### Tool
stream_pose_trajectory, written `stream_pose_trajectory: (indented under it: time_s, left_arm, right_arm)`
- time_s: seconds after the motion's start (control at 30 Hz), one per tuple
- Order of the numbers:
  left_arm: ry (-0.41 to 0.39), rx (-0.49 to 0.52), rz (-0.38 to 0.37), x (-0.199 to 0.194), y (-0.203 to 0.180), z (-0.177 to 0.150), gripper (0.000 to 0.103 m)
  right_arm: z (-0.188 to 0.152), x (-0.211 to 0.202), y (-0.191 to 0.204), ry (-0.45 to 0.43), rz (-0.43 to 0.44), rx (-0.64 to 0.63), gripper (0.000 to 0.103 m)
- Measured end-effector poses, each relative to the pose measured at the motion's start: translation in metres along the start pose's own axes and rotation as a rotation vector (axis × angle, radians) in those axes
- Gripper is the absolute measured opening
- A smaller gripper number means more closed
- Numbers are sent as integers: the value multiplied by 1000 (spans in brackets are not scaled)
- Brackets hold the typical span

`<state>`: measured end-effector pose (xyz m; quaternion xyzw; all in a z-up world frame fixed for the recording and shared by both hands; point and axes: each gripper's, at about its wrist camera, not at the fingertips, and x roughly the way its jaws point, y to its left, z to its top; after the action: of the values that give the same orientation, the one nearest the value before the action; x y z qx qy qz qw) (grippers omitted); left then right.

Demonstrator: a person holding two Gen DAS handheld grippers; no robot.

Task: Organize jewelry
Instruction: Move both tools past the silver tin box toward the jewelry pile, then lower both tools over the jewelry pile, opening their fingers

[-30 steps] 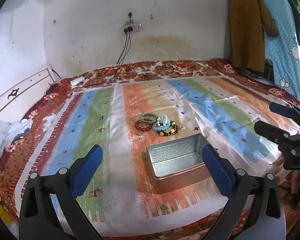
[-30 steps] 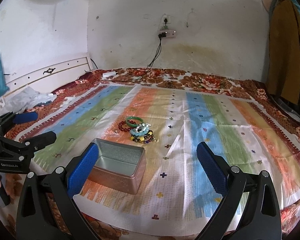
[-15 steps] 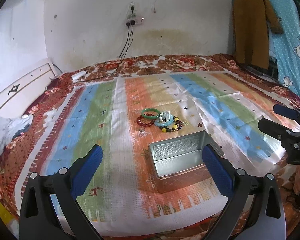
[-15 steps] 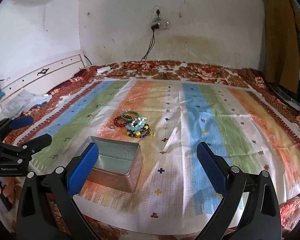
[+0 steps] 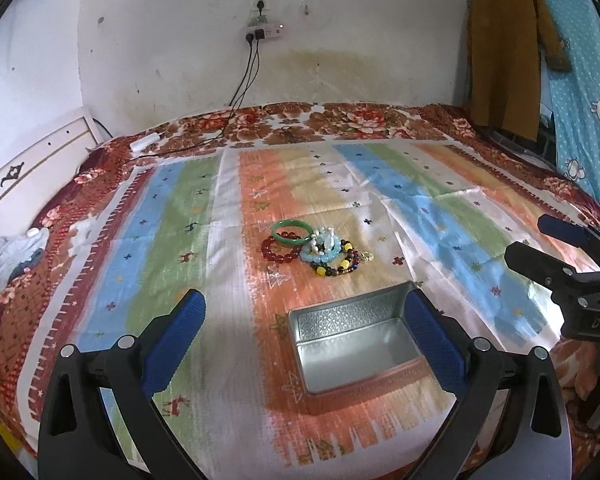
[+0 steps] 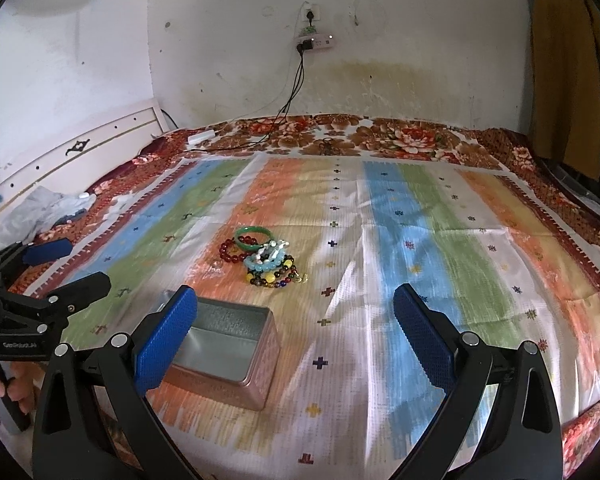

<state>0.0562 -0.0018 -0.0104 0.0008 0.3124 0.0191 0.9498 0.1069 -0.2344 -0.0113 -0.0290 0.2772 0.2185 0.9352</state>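
A pile of bead bracelets (image 5: 320, 250) lies on the striped cloth mid-bed: a green bangle (image 5: 291, 232), a red bead one (image 5: 278, 251), a light blue one (image 5: 320, 255) and a dark multicolour one. It also shows in the right wrist view (image 6: 266, 260). An open, empty silver tin box (image 5: 354, 342) (image 6: 220, 350) sits just in front of the pile. My left gripper (image 5: 304, 328) is open and empty, hovering over the near edge by the box. My right gripper (image 6: 296, 320) is open and empty, to the right of the box.
The striped cloth (image 5: 440, 216) covers a floral bedsheet (image 5: 340, 120). A white headboard (image 6: 72, 152) and crumpled cloth (image 6: 40, 212) lie at the left. Cables run from a wall socket (image 5: 262, 32) onto the bed. Clothes (image 5: 504, 52) hang at the right.
Both grippers have tilted down and moved forward over the bed; the box and bracelets sit lower and closer in both views. Nothing was grasped.
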Motion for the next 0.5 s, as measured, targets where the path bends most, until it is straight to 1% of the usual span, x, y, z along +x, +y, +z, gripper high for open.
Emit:
stream_pose_trajectory:
  time_s: [0.1, 0.17, 0.3, 0.5]
  left_arm:
    - [6, 3, -1, 7, 0, 5, 98]
    - [15, 10, -3, 10, 0, 7, 98]
    - [43, 6, -5, 21, 5, 11, 98]
    - [73, -25, 6, 35, 16, 19, 98]
  right_arm:
    - [5, 8, 1, 4, -6, -15, 99]
    - [9, 15, 0, 17, 20, -15, 99]
    - [14, 26, -2, 45, 43, -16, 99]
    - [21, 40, -3, 66, 27, -23, 99]
